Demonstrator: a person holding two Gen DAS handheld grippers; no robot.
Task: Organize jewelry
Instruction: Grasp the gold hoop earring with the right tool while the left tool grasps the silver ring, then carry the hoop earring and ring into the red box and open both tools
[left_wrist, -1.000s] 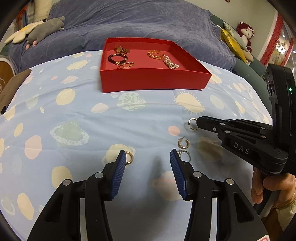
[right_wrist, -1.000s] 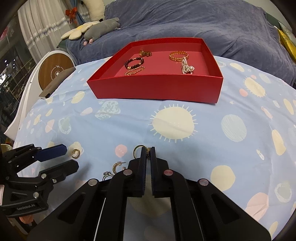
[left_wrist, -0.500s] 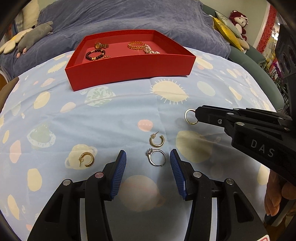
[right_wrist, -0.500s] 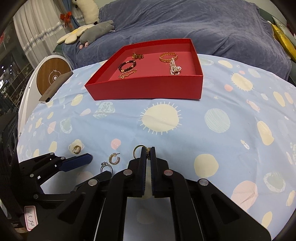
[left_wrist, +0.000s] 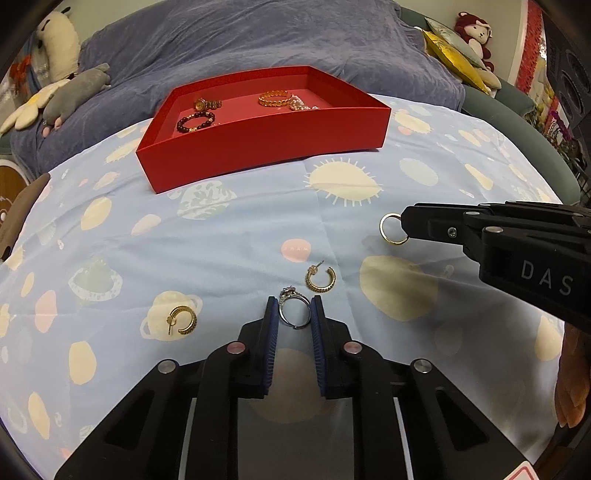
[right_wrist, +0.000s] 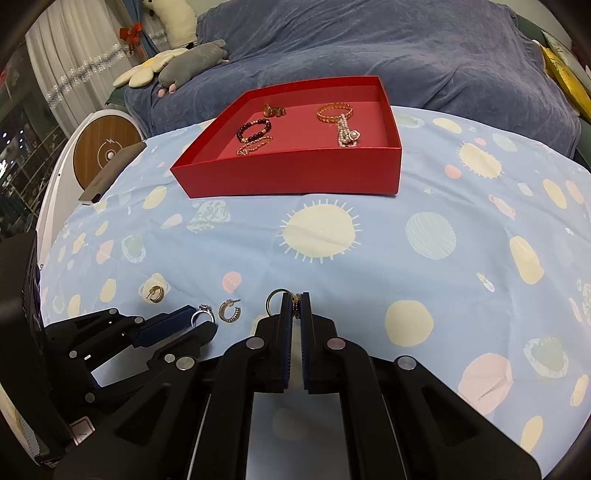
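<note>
A red tray (left_wrist: 266, 147) (right_wrist: 295, 177) at the back holds several bracelets and a watch. My right gripper (right_wrist: 294, 299) (left_wrist: 404, 225) is shut on a gold ring (left_wrist: 393, 229) (right_wrist: 275, 300), held just above the cloth. My left gripper (left_wrist: 294, 308) (right_wrist: 199, 321) has its blue pads close around a silver ring (left_wrist: 294, 312) (right_wrist: 202, 314) lying on the cloth; whether the pads touch it I cannot tell. One gold hoop earring (left_wrist: 320, 279) (right_wrist: 229, 311) lies just right of the silver ring. A second gold hoop earring (left_wrist: 181, 319) (right_wrist: 155, 293) lies to the left.
The table has a light blue cloth (left_wrist: 221, 236) with sun and planet prints. A blue sofa (left_wrist: 258, 40) with plush toys (left_wrist: 55, 99) stands behind. A round wooden disc (right_wrist: 105, 153) and a grey flat object (right_wrist: 110, 171) sit at the table's left edge.
My left gripper moved right from the left earring to the silver ring and narrowed its jaws around it. My right gripper kept its hold on the gold ring, barely moving.
</note>
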